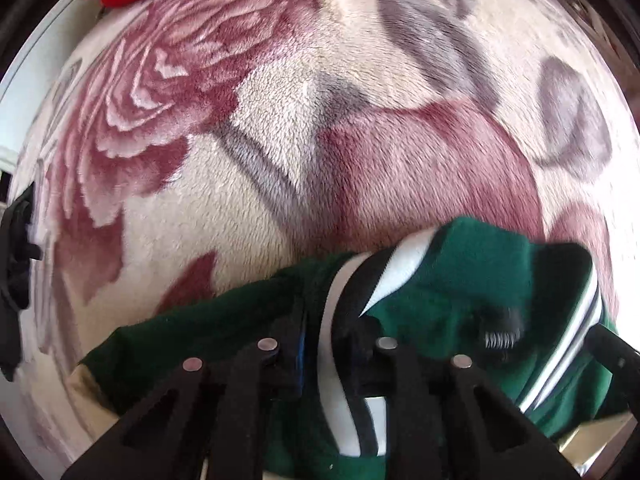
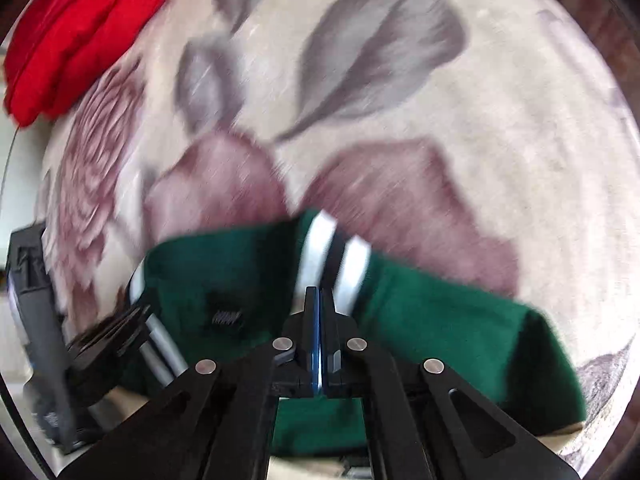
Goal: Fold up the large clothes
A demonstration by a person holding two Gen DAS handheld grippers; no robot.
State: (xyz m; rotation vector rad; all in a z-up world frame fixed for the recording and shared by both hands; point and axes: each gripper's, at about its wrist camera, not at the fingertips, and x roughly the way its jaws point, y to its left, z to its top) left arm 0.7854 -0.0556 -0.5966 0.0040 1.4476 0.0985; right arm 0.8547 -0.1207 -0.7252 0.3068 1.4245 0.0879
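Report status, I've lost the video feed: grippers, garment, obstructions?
Left gripper shut on green garment's striped collar. Right gripper shut on the same collar. Red cloth far off, nothing blocking.

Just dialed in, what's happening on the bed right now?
A person with two handheld grippers is working on a green garment with white-and-black stripes, lying on a floral blanket. The left gripper has its jaws pinched on the striped collar edge. The right gripper is shut at the stripes too. A red garment lies farther off.
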